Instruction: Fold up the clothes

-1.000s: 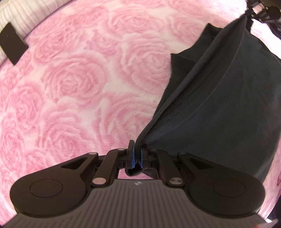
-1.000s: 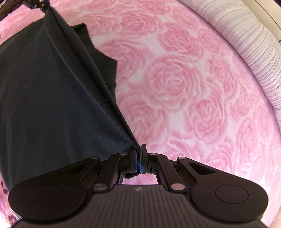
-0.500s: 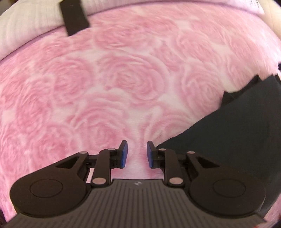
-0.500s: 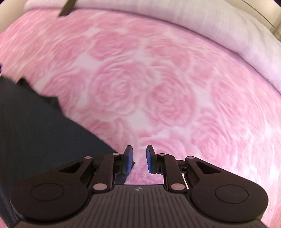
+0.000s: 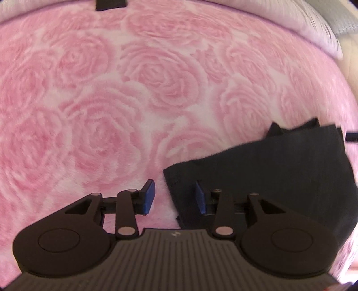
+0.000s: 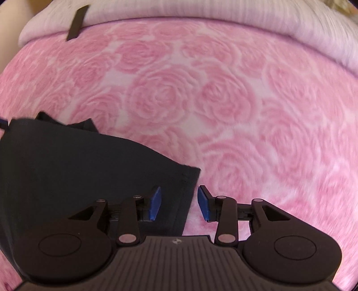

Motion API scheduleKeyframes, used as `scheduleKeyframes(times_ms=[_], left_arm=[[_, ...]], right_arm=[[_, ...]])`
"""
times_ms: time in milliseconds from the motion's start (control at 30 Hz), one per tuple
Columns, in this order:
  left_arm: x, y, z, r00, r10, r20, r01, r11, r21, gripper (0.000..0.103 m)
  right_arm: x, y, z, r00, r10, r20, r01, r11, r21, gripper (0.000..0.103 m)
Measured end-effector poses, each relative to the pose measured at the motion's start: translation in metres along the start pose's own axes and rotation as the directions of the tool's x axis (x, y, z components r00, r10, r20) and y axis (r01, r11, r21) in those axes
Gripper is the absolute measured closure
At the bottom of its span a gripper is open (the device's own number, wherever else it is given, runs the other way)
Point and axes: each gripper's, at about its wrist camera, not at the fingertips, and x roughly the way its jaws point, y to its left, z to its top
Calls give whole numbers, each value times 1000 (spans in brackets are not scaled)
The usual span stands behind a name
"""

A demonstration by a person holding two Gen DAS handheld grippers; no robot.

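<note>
Two black two-finger grippers are hanging with jaws spread wide, gripping nothing: the left gripper (image 5: 174,197) and the right gripper (image 6: 179,202). One folded dark navy fleece garment (image 5: 279,172) is lying flat on the fluffy pink rose-patterned blanket (image 5: 134,89), its corner edge sitting between each gripper's blue pads. Open blanket is stretching toward twelve o'clock, reaching a ribbed pale cover (image 6: 201,15).

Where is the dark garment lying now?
The dark garment lies on the pink rose blanket: lower right in the left wrist view, lower left in the right wrist view, between both open grippers.
</note>
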Motion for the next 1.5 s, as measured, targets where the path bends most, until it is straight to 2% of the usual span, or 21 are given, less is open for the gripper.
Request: scheduleKeyframes(times_ms=[33, 67, 100, 233, 333, 400, 467, 600, 733, 900, 967, 1100, 1133, 1167, 1233, 1333, 1400, 1433, 1500], left_arm=[[2, 1, 0, 1000, 0, 1, 0, 1000, -5, 72], [4, 1, 0, 1000, 1, 2, -1, 1000, -9, 79], [5, 0, 0, 1000, 6, 4, -6, 1000, -5, 93], [4, -8, -3, 999, 26, 24, -27, 999, 32, 95], [0, -12, -5, 999, 36, 40, -38, 998, 51, 96], [-4, -13, -6, 998, 37, 53, -40, 998, 55, 96], [-10, -14, -6, 997, 41, 70, -45, 997, 58, 96], [-33, -17, -7, 987, 47, 151, -56, 997, 59, 96], [-45, -17, -6, 982, 38, 187, -50, 997, 63, 96], [-31, -19, -6, 987, 41, 154, -53, 996, 78, 97], [-27, -20, -6, 988, 40, 146, -52, 995, 81, 97], [-19, -23, -7, 991, 39, 132, -51, 995, 88, 97], [-18, -22, -7, 991, 39, 129, -51, 995, 87, 97], [-18, -22, -7, 991, 39, 127, -51, 995, 87, 97], [-17, -21, -7, 992, 40, 122, -51, 995, 89, 97], [-15, -21, -7, 992, 42, 115, -52, 995, 91, 96], [-13, -20, -7, 993, 42, 112, -52, 995, 90, 97], [-12, -20, -7, 993, 42, 110, -52, 995, 89, 97], [-10, -19, -8, 994, 41, 106, -50, 995, 87, 97]], right_arm=[[1, -5, -1, 1000, 8, 6, -8, 999, 32, 61], [2, -10, -2, 1000, 15, 13, -16, 998, 63, 61], [4, -15, -2, 1000, 24, 19, -26, 995, 93, 61], [12, -32, -3, 997, 63, 48, -71, 977, 201, 62], [16, -37, -2, 993, 97, 74, -112, 962, 248, 69], [20, -36, 0, 990, 121, 77, -137, 957, 256, 78], [22, -32, 1, 991, 115, 65, -127, 961, 244, 81], [2, -21, 3, 992, 21, 121, -40, 987, 155, 82], [-29, -28, 5, 977, -53, 209, 23, 989, 145, 82], [-17, -42, 6, 986, -9, 168, -24, 981, 192, 80], [-11, -38, 5, 988, 4, 156, -33, 983, 182, 72], [-4, -27, 1, 989, 18, 145, -39, 989, 143, 72], [-2, -25, 0, 990, 20, 139, -39, 990, 135, 78], [0, -23, -1, 991, 21, 132, -38, 991, 128, 90], [3, -19, -2, 993, 23, 118, -36, 993, 112, 96], [6, -19, -3, 992, 23, 121, -36, 994, 108, 95], [9, -22, -3, 992, 28, 120, -42, 992, 121, 86], [12, -23, -2, 993, 31, 113, -45, 991, 125, 79], [17, -25, -1, 995, 39, 97, -51, 990, 133, 77]])
